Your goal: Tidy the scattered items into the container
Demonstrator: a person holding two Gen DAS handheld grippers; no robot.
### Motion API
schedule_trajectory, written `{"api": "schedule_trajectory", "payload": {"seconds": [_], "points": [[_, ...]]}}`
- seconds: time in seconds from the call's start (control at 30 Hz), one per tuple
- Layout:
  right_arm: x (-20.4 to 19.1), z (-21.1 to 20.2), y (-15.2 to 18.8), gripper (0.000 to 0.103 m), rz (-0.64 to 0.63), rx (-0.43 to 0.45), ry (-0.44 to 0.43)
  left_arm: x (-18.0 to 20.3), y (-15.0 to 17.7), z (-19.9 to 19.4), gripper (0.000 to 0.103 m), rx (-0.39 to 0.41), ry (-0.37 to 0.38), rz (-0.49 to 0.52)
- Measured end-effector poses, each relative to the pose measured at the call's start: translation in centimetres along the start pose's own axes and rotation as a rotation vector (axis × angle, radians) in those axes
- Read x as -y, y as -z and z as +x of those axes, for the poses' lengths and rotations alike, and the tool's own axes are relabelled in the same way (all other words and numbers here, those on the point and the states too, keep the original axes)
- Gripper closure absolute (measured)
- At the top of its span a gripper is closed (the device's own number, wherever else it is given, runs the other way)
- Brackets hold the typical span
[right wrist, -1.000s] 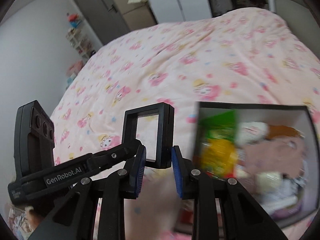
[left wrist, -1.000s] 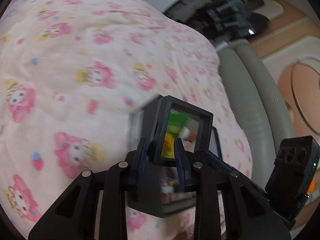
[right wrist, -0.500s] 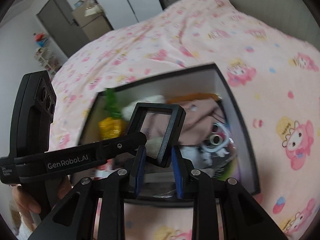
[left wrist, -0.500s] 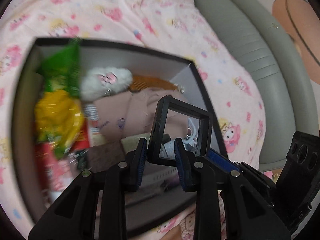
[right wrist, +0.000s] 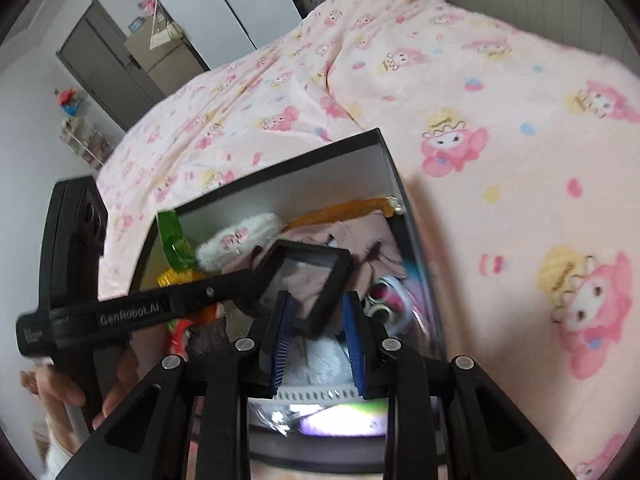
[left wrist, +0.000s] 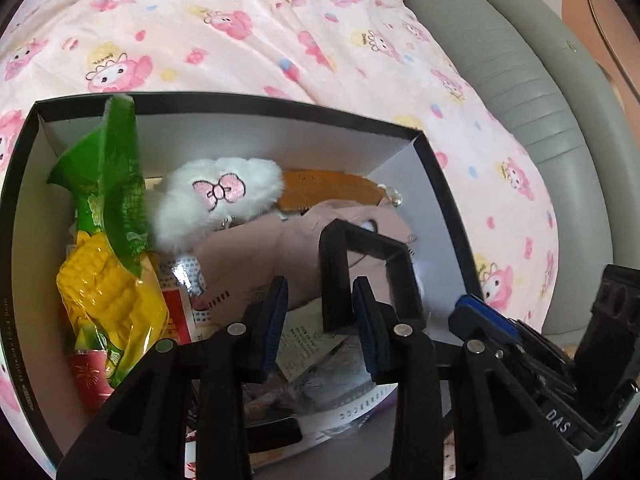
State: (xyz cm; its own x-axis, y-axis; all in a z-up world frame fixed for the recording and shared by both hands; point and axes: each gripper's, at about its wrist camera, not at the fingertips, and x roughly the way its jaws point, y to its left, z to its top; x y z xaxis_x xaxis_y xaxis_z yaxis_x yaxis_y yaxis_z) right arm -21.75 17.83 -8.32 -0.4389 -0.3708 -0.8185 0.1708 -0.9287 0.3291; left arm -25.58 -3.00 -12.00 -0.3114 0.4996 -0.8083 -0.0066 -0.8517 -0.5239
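A black-rimmed box (left wrist: 224,100) (right wrist: 390,160) sits on the pink bedspread, holding a green-yellow snack bag (left wrist: 108,216), a white plush (left wrist: 216,196), an orange pouch (left wrist: 332,192) and pink cloth (left wrist: 256,256). A black square frame (left wrist: 340,276) (right wrist: 340,276) lies tilted on the cloth inside the box. My left gripper (left wrist: 320,320) is open with the frame's lower edge between its fingers. My right gripper (right wrist: 316,332) is open, its fingers standing either side of the frame's near corner.
The pink cartoon-print bedspread (left wrist: 240,32) surrounds the box. A grey padded headboard (left wrist: 540,92) runs along the right in the left wrist view. A dark door (right wrist: 104,68) and shelves stand far off in the right wrist view.
Both grippers carried the frame over the box and lowered it inside. Both pairs of fingers have spread apart, and the frame now rests on the pink cloth.
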Motion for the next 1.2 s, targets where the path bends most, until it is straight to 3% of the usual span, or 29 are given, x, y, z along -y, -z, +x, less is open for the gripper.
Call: {"api": "schedule_trajectory", "payload": {"seconds": [0.1,0.23,0.4,0.53,0.6,0.7,0.73,0.8,0.87,0.97,1.07,1.2], "points": [[-0.5,0.3,0.9,0.080,-0.026,-0.041,0.038,0.4,0.2,0.6,0.078,-0.019,0.018,-0.002],[-0.9,1.5,1.7,0.080,-0.044,-0.097,-0.004,2.1,0.8,1.0,0.078,-0.020,0.019,0.069],[-0.1,2.7,0.8,0.081,-0.024,-0.056,0.065,2.1,0.1,0.0,0.075,0.040,0.030,0.073],[-0.4,3.0,0.2,0.082,-0.034,-0.032,0.098,0.9,0.1,-0.2,0.075,0.033,0.000,0.044],[-1.0,2.4,0.3,0.082,-0.056,-0.002,0.122,0.9,0.1,-0.6,0.066,0.043,-0.020,0.048],[-1.4,1.3,0.4,0.080,-0.043,0.018,0.110,1.8,0.4,-2.3,0.049,0.121,-0.090,0.105],[-1.5,1.0,0.4,0.076,-0.047,0.025,0.130,2.1,0.4,-3.0,0.047,0.152,-0.114,0.124],[-2.2,-0.3,0.4,0.064,-0.073,0.063,0.209,3.0,0.5,-4.6,0.029,0.229,-0.189,0.154],[-2.8,-1.8,0.2,0.052,-0.094,0.112,0.252,3.6,0.9,-6.5,0.021,0.323,-0.252,0.176],[-3.7,-3.8,-0.3,0.041,-0.089,0.158,0.272,4.0,1.5,-9.2,0.018,0.440,-0.321,0.183],[-4.8,-5.8,-0.5,0.029,-0.064,0.190,0.286,4.1,2.0,-11.4,0.012,0.472,-0.367,0.177],[-6.6,-9.0,0.1,0.029,-0.070,0.241,0.271,5.3,3.4,-15.0,0.009,0.504,-0.400,0.199]]}}
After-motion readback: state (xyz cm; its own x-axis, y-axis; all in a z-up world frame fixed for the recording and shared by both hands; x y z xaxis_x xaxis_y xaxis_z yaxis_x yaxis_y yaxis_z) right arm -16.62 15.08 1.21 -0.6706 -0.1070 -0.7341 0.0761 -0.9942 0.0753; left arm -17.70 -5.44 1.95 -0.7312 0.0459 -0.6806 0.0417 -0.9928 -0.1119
